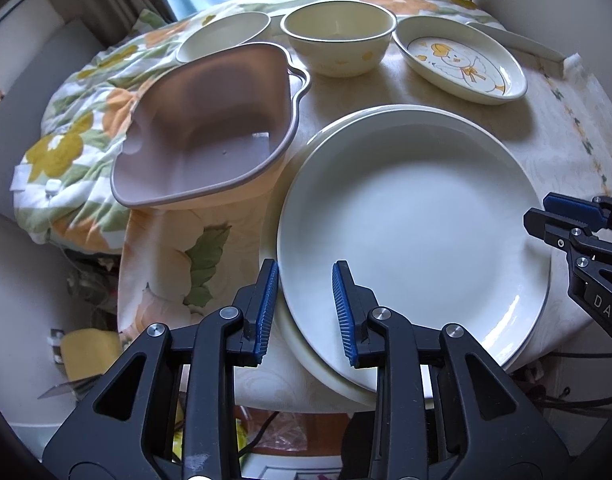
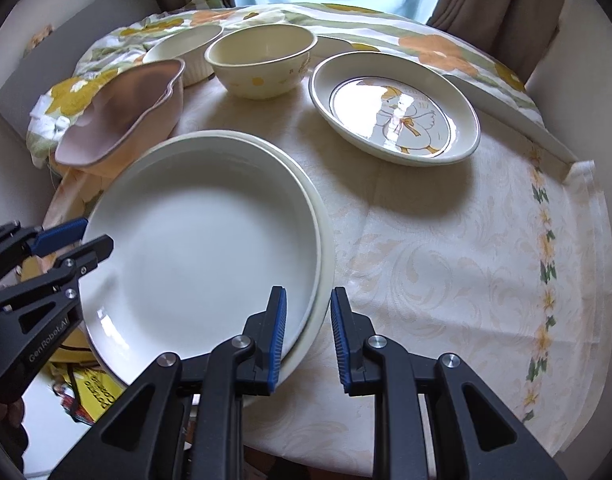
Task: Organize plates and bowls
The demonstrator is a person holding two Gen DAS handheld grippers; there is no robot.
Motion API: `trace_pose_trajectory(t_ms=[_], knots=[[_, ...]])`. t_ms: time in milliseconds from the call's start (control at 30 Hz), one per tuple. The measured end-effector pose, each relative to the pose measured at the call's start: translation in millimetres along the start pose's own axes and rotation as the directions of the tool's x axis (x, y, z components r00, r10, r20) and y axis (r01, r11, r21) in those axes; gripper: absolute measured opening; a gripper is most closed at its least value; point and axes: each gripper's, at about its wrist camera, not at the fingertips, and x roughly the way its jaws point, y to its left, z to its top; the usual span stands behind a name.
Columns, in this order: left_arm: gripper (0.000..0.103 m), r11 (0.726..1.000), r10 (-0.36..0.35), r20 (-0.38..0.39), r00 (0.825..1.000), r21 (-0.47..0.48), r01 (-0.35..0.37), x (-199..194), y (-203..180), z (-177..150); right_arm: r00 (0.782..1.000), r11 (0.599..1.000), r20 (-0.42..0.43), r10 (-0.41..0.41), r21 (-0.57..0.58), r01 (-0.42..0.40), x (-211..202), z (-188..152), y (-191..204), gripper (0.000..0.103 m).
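Observation:
A white plate lies on top of a cream plate at the table's near edge; the stack also shows in the right wrist view. My left gripper is open, its jaws straddling the left rims of the plates. My right gripper is open, its jaws straddling the right rims. A pink square bowl sits tilted at the left. Behind stand a cream bowl, a ribbed white bowl and a goose-pattern dish.
The round table has a pale floral cloth. A flowered quilt bunches at the left and back. A white board lies at the back right edge. Clutter sits on the floor below the table's near edge.

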Motion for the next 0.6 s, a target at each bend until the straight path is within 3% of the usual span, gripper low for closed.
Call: trace_pose_trajectory(t_ms=[33, 67, 100, 133, 267, 300, 333, 400, 467, 533, 567, 600], knots=[[0.025, 1.0, -0.012, 0.003, 1.0, -0.013, 0.012, -2.3, 3.1, 0.8, 1.0, 1.0, 0.006, 0.007, 0.011, -0.007, -1.9, -0.3, -1.0, 0.024], [0.025, 1.0, -0.017, 0.011, 1.0, -0.023, 0.017, -5.7, 6.1, 1.6, 1.0, 1.0, 0.016, 0.013, 0.02, -0.013, -5.2, -0.4, -2.4, 0.033], [0.025, 0.999, -0.018, 0.019, 1.0, -0.028, 0.019, -9.0, 8.0, 2.5, 1.0, 0.999, 0.025, 0.019, 0.027, -0.019, -8.7, -0.3, -3.2, 0.049], [0.025, 0.999, -0.023, 0.031, 0.999, -0.036, 0.024, -14.3, 11.6, 4.3, 0.999, 0.999, 0.035, 0.026, 0.035, -0.028, -12.8, -0.4, -4.3, 0.054], [0.03, 0.994, -0.083, 0.094, 0.992, -0.066, 0.089, -39.4, 24.7, 13.0, 0.995, 0.995, 0.081, 0.056, 0.084, -0.063, -33.6, 0.6, -13.7, 0.056], [0.043, 0.992, -0.101, 0.119, 0.988, -0.069, 0.109, -47.1, 27.1, 15.7, 0.994, 0.993, 0.099, 0.055, 0.099, -0.065, -40.1, 0.9, -17.7, 0.056], [0.071, 0.99, -0.113, 0.153, 0.982, -0.072, 0.125, -55.7, 29.1, 19.1, 0.992, 0.992, 0.112, 0.049, 0.112, -0.062, -46.2, 1.4, -21.5, 0.056], [0.101, 0.986, -0.122, 0.235, 0.964, -0.084, 0.145, -72.8, 31.9, 25.8, 0.99, 0.989, 0.139, 0.034, 0.139, -0.053, -57.8, 2.0, -30.1, 0.056], [0.103, 0.977, -0.164, 0.299, 0.94, -0.086, 0.198, -87.0, 33.2, 35.5, 0.986, 0.983, 0.164, 0.039, 0.171, -0.067, -70.0, 3.7, -42.9, 0.057], [0.103, 0.962, -0.216, 0.308, 0.926, -0.097, 0.256, -93.2, 30.3, 52.1, 0.98, 0.974, 0.191, 0.061, 0.205, -0.101, -80.3, 8.2, -58.1, 0.075], [0.103, 0.957, -0.23, 0.309, 0.923, -0.101, 0.272, -95.0, 28.3, 58.8, 0.974, 0.968, 0.213, 0.074, 0.22, -0.121, -86.6, 12.0, -68.2, 0.096], [0.103, 0.952, -0.244, 0.312, 0.918, -0.103, 0.288, -96.4, 24.7, 66.9, 0.969, 0.965, 0.235, 0.082, 0.225, -0.136, -91.9, 16.0, -76.2, 0.102]])
